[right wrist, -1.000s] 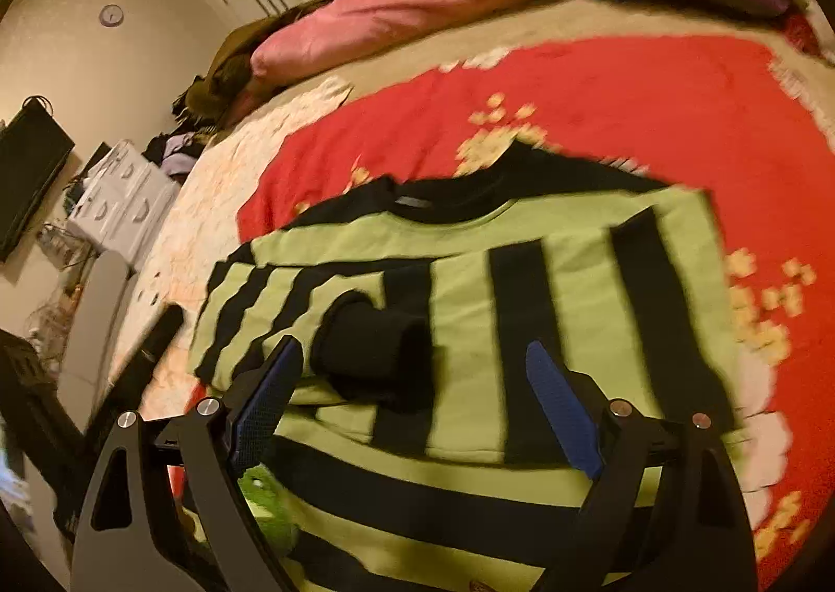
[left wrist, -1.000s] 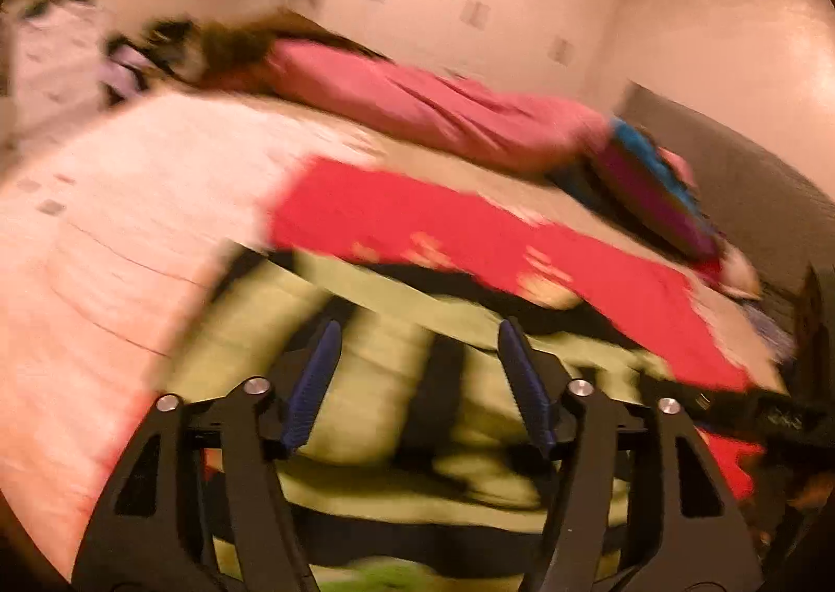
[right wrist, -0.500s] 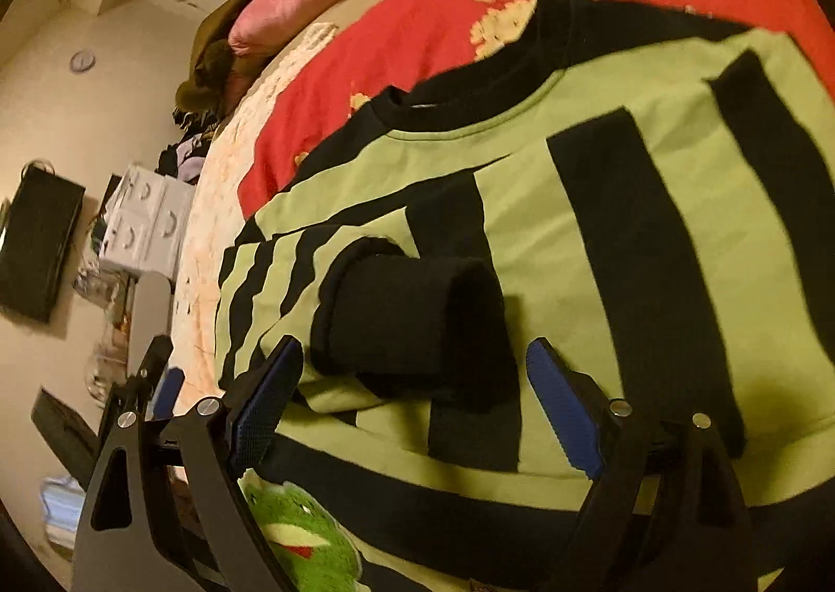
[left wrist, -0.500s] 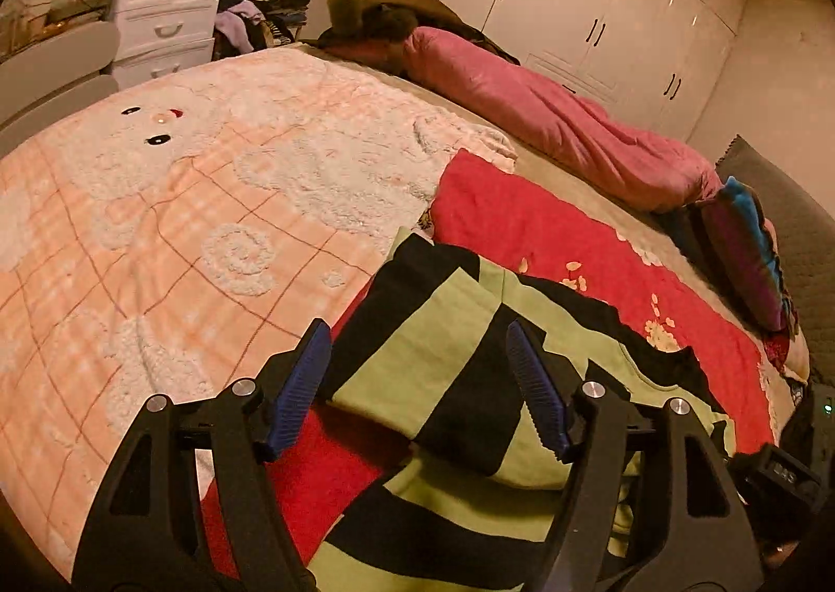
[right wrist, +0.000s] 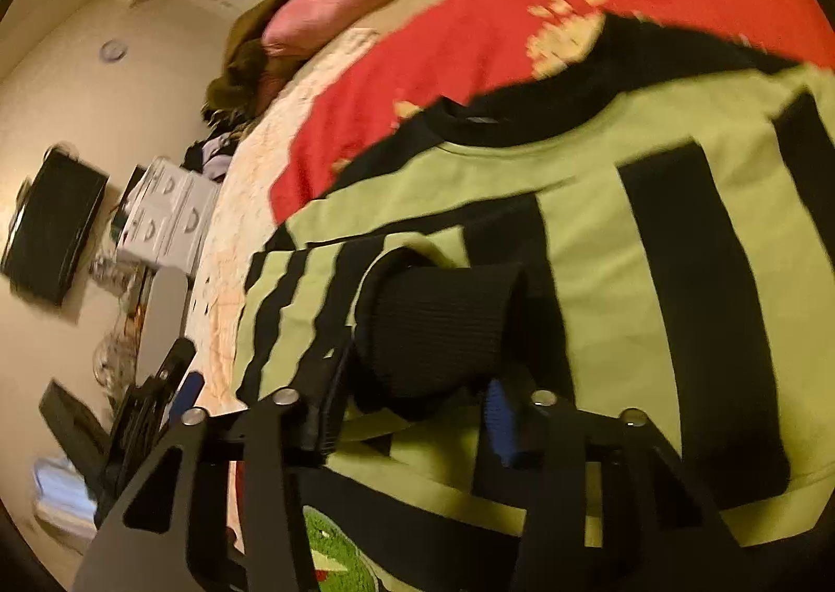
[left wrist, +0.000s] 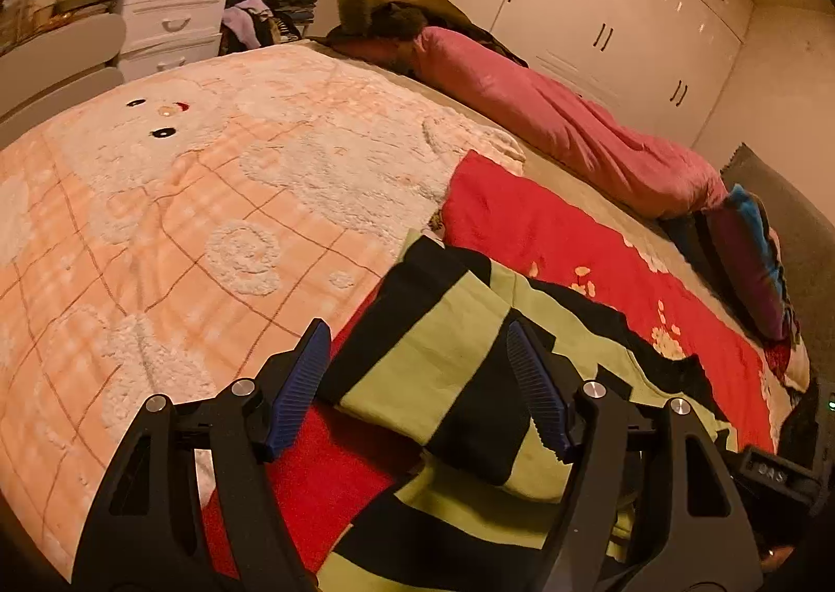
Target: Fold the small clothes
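Over the sweater [right wrist: 652,237], right tool [right wrist: 412,409] narrows around the blurred cuff [right wrist: 438,326]; left tool [left wrist: 417,383] gapes empty

We see a smooth, matt knit sweater [left wrist: 443,373] with a ribbed black cuff [right wrist: 438,326]. Beneath it lies a soft red fleece blanket [left wrist: 548,232] beside a nubbly, tufted peach bedspread [left wrist: 172,205]. The left claw [left wrist: 422,383] shows matt black plastic, ridged blue pads [left wrist: 537,393] and shiny metal bolts. The wardrobe doors [left wrist: 616,18] look glossy.
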`<state>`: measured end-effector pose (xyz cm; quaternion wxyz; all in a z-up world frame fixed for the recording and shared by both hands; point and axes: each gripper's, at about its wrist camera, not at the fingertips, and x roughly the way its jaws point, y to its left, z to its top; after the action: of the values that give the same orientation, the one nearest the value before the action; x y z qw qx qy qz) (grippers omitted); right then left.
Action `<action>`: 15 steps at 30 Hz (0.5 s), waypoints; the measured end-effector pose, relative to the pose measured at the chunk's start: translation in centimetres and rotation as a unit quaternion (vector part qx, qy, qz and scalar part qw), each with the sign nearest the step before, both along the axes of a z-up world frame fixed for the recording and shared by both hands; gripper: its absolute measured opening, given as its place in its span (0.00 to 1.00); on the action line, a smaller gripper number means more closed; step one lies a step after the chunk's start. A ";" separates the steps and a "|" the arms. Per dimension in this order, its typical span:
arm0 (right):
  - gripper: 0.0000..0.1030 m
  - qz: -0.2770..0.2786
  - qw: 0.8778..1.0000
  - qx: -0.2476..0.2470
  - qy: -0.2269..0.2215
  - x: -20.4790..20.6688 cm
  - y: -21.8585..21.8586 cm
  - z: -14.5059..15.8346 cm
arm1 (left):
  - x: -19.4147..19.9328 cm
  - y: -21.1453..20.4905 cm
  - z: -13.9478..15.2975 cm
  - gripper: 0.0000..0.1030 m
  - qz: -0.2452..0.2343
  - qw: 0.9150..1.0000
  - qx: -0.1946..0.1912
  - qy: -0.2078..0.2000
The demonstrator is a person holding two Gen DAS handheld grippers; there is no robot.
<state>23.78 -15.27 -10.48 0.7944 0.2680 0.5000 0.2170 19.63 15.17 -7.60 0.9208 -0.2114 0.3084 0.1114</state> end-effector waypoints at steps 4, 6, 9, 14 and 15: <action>0.37 0.020 0.999 -0.007 -0.042 -0.5 0.3 2.5 | -0.2 0.3 0.2 0.61 0.009 1.000 -0.001 -0.005; 0.37 0.027 0.998 -0.010 -0.061 -0.8 0.4 3.7 | -0.4 0.6 0.4 0.61 0.015 1.000 -0.001 -0.011; 0.37 0.034 0.996 -0.014 -0.086 -1.2 0.2 5.6 | -0.6 1.0 0.6 0.60 0.022 1.000 0.001 -0.016; 0.37 0.037 0.993 -0.022 -0.114 -1.5 -0.6 7.9 | -0.6 1.2 0.5 0.61 0.021 1.000 -0.004 -0.014; 0.37 0.033 0.993 -0.023 -0.114 -1.5 -1.0 8.1 | -0.5 1.1 0.5 0.61 0.019 1.000 -0.003 -0.014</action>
<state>22.30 -16.24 -2.41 0.8449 0.2063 0.4194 0.2601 19.14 16.28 -7.07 0.9220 -0.2220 0.2917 0.1248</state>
